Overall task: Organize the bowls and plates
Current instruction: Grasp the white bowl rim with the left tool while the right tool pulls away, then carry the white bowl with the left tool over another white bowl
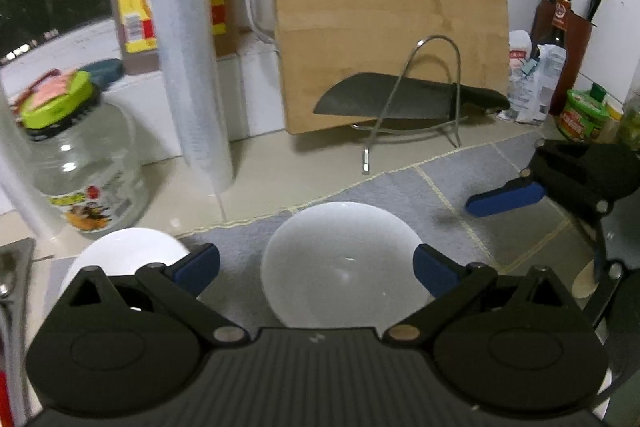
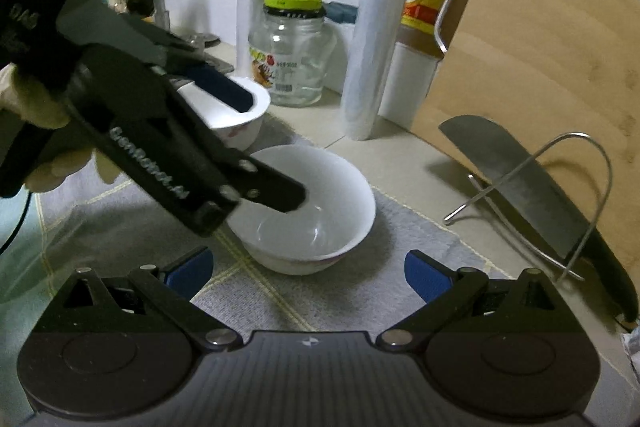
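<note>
Two white bowls (image 1: 346, 263) (image 1: 128, 251) on grey mat (image 1: 440, 187), beige counter (image 1: 280, 155)

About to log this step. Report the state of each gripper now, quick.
Left gripper: open, straddling the near white bowl, not clamped on it.
Right gripper: open, empty, short of the same bowl.
</note>
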The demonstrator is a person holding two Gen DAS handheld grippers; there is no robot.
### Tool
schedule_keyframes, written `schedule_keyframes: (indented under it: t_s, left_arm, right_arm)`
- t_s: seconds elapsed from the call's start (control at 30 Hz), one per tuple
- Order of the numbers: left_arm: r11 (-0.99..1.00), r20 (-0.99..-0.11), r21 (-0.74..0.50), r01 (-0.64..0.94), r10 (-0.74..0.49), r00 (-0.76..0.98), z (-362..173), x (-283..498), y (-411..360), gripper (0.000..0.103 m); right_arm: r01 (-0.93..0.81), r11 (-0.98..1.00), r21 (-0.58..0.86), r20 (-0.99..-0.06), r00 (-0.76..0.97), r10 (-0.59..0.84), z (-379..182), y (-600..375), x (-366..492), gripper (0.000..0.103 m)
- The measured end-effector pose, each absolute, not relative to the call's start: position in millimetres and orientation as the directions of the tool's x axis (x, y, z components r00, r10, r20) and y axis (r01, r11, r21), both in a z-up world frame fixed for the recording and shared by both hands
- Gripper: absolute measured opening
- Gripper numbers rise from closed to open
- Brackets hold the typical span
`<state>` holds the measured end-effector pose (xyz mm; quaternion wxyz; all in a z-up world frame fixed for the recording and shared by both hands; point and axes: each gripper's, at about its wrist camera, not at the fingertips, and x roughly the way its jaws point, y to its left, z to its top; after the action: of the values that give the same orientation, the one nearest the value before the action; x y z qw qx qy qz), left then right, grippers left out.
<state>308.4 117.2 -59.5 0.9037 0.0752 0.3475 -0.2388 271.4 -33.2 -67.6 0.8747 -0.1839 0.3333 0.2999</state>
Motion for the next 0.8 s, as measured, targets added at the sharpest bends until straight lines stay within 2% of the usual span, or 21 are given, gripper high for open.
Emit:
schedule_keyframes:
  t_s: [0.27,0.53,0.63,0.8]
  left_arm:
    - [0.849,-0.705,-0.082,0.522,-0.419,0.572,-69,333,106,0.099]
    - [0.852,-0.728,-0.130,0.508,-0.430,0.534,-77,350,106,0.090]
    - [0.849,-0.731,-0.147,0.508,-0.438,0.522,-79,352,107,0.087]
    - [0.843,-0.733,-0.164,0.512,-0.452,0.508,-82,354,107,0.085]
  right_arm:
    - [-0.682,0.723,-0.115,-0.712,0.564,0.419,-76,-28,281,0.103]
    - [-0.697,0.712,-0.087,-0.723,0.536,0.436,-83,-24,294,0.103]
    - [-0.699,0.711,-0.068,-0.728,0.522,0.444,-85,-23,297,0.100]
    - [-0.701,0.712,-0.043,-0.743,0.499,0.446,-90,-22,304,0.085]
